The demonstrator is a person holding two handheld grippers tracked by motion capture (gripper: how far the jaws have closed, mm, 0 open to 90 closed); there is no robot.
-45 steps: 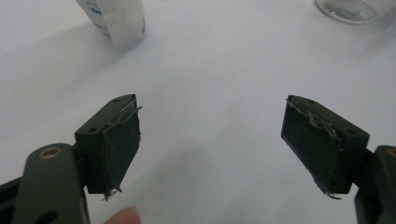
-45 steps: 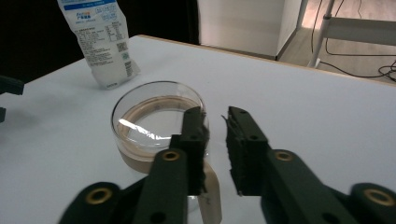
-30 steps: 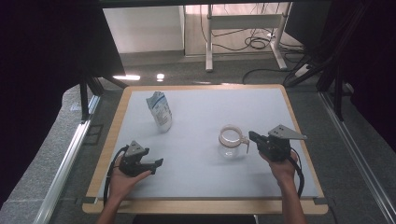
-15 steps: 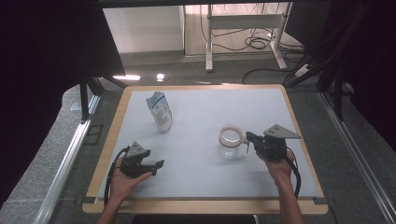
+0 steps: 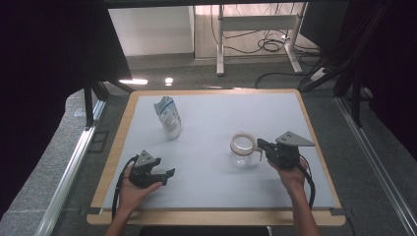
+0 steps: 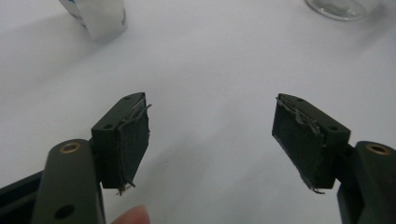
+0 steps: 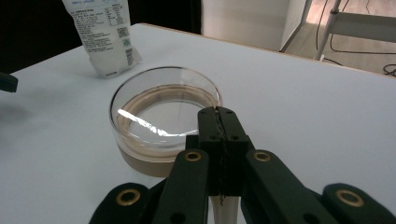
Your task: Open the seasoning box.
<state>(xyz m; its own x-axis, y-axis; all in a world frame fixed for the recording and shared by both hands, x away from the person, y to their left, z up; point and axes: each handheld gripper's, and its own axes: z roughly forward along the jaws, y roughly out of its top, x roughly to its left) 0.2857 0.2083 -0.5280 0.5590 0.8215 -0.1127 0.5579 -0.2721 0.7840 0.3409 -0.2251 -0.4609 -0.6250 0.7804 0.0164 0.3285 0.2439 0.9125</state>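
- Tabletop [image 5: 216, 191] carries a glass jar [image 5: 243, 150] right of centre and a white pouch [image 5: 168, 115] standing well apart, toward the far left.
- Right tool [image 5: 260, 145], pressed together, pinches the jar's handle, judging by the right gripper view.
- Left tool [image 5: 166, 177], spread and empty, rests near the front edge.
- Step looks like steadying the jar; next move likely calls for the left tool to fetch the pouch.

- Setting: a lab or test bay arranged for recorded manipulation work.
- Work surface: wood-edged table [image 5: 120, 147] with a plain white top, flanked by dark curtains [image 5: 49, 59].
- Floor: grey carpet, with loose cables [image 5: 268, 45] and a power strip [image 5: 319, 73].
- Background: a metal-legged desk frame [image 5: 255, 24].
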